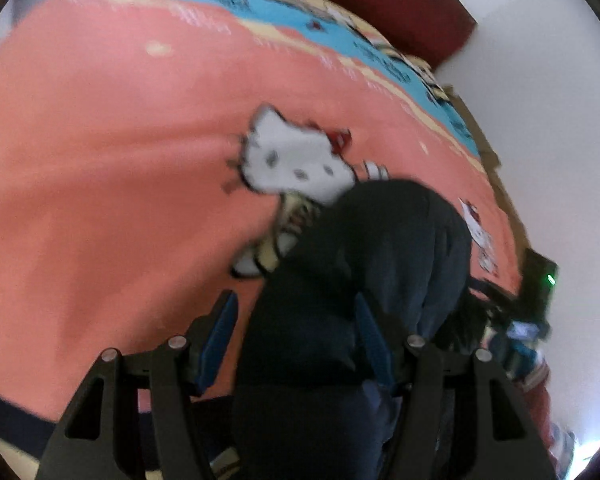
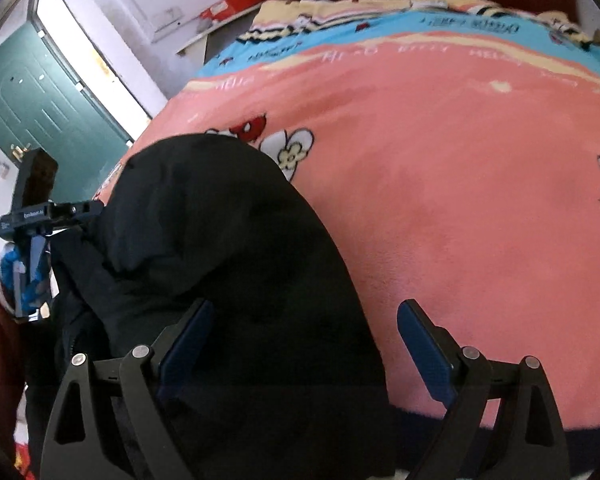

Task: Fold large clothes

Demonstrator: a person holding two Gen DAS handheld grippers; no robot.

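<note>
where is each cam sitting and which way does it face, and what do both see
Left wrist: rides on the left claw, looking forward over its open fingers at the dark garment on the pink blanket; the right claw shows far right.
Right wrist: rides on the right claw, fingers open, facing the same garment and the green door; the left claw and a red sleeve show at left.
Shared: garment, blanket, and each other's claw.
</note>
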